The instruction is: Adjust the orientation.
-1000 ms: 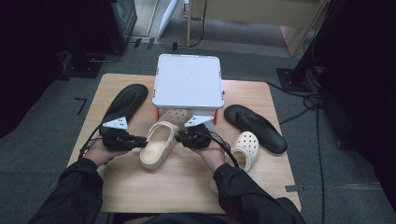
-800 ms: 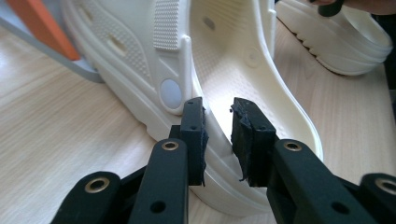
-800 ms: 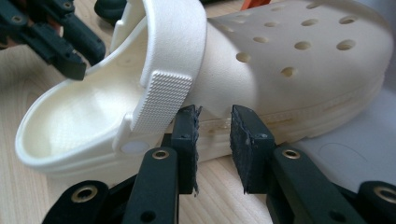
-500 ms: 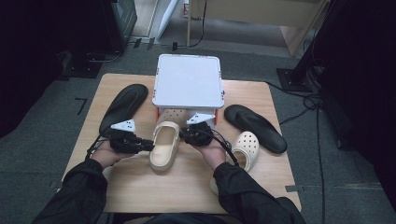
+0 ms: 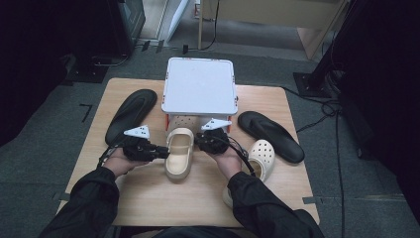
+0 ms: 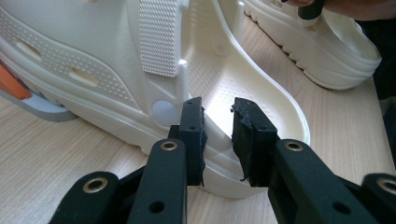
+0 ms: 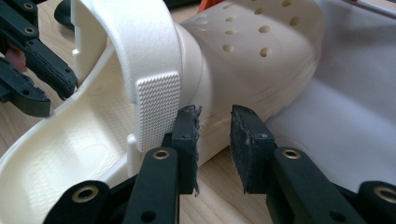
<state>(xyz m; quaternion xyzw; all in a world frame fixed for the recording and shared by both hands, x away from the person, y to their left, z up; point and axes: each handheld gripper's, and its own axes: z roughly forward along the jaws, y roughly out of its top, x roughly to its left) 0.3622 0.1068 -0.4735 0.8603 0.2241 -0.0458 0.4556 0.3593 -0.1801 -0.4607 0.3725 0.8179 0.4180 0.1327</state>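
A cream clog (image 5: 179, 148) lies on the wooden table (image 5: 148, 198), its toe tucked under the front edge of a white box (image 5: 199, 91). My left gripper (image 5: 162, 152) comes in from the left and is shut on the clog's side wall near the heel. In the left gripper view one pad is inside the clog (image 6: 224, 70) and one outside, with the left gripper (image 6: 217, 135) pinching the rim. My right gripper (image 5: 198, 141) sits against the clog's right side. In the right gripper view the right gripper (image 7: 214, 140) stands open just before the sole edge of the clog (image 7: 233, 51).
A second cream clog (image 5: 261, 156) lies by the person's right wrist. One black sandal (image 5: 130, 115) lies at the left and another black sandal (image 5: 270, 135) at the right. The white box stands at the table's far middle. Dark floor surrounds the table.
The clog has swung from a tilt to point straight at the box. The left hand has shifted right with the clog's heel; the right hand has stayed about where it was.
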